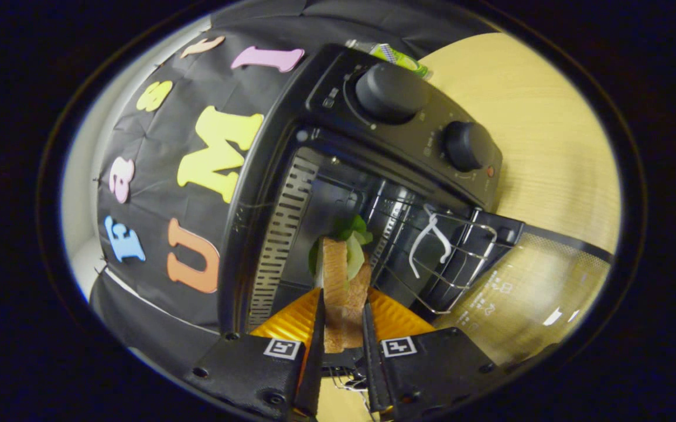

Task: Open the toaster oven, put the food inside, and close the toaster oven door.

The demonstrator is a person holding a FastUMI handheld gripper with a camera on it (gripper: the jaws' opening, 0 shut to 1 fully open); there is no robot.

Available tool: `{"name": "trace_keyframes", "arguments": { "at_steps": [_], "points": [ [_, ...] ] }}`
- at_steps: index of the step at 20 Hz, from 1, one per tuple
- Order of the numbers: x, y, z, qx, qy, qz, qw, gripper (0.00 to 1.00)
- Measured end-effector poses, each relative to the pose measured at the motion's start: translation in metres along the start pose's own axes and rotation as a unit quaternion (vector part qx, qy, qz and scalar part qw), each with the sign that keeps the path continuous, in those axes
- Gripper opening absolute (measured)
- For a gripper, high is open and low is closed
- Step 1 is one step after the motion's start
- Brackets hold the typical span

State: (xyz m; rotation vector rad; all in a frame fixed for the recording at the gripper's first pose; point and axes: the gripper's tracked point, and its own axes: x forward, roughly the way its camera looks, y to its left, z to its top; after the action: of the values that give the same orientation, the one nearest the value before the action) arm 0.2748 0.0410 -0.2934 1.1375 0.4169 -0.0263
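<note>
Fingers (342, 319) nearly closed, both pressing a sandwich (341, 287) held between them. Sandwich sits at the open oven (373, 146) mouth, beside the wire rack (443, 258); door (525, 293) down over the bench (549, 129).

Black gripper (342, 313) housing, square coded tags, screws

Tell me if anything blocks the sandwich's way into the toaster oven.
Nothing visible does. The gripper is shut on the sandwich, the glass door is swung fully open, and the oven cavity lies just ahead. The wire rack sits beside the path, not across it.
</note>
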Motion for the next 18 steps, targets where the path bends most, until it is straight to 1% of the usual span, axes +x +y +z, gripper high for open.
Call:
{"name": "trace_keyframes", "arguments": {
  "at_steps": [2, 3, 4, 8, 9, 10, 12, 14, 16, 17, 18],
  "points": [
    [0.004, 0.003, -0.002, -0.007, 0.013, 0.004, 1.0, 0.39],
    [0.006, 0.003, -0.004, -0.021, 0.021, 0.0, 1.0, 0.43],
    [0.009, 0.003, -0.008, -0.044, 0.029, 0.002, 0.999, 0.44],
    [0.009, 0.014, -0.015, -0.13, 0.048, 0.003, 0.99, 0.68],
    [0.006, 0.014, -0.016, -0.165, 0.054, -0.006, 0.985, 0.73],
    [0.009, 0.008, -0.015, -0.209, 0.054, -0.02, 0.976, 0.79],
    [0.011, 0.004, -0.016, -0.29, 0.059, -0.042, 0.954, 0.8],
    [0.011, 0.002, -0.019, -0.333, 0.061, -0.055, 0.939, 0.81],
    [0.01, 0.0, -0.019, -0.352, 0.059, -0.073, 0.931, 0.82],
    [0.01, -0.001, -0.018, -0.373, 0.058, -0.084, 0.922, 0.83],
    [0.007, -0.001, -0.018, -0.393, 0.056, -0.092, 0.913, 0.87]
  ]
}}
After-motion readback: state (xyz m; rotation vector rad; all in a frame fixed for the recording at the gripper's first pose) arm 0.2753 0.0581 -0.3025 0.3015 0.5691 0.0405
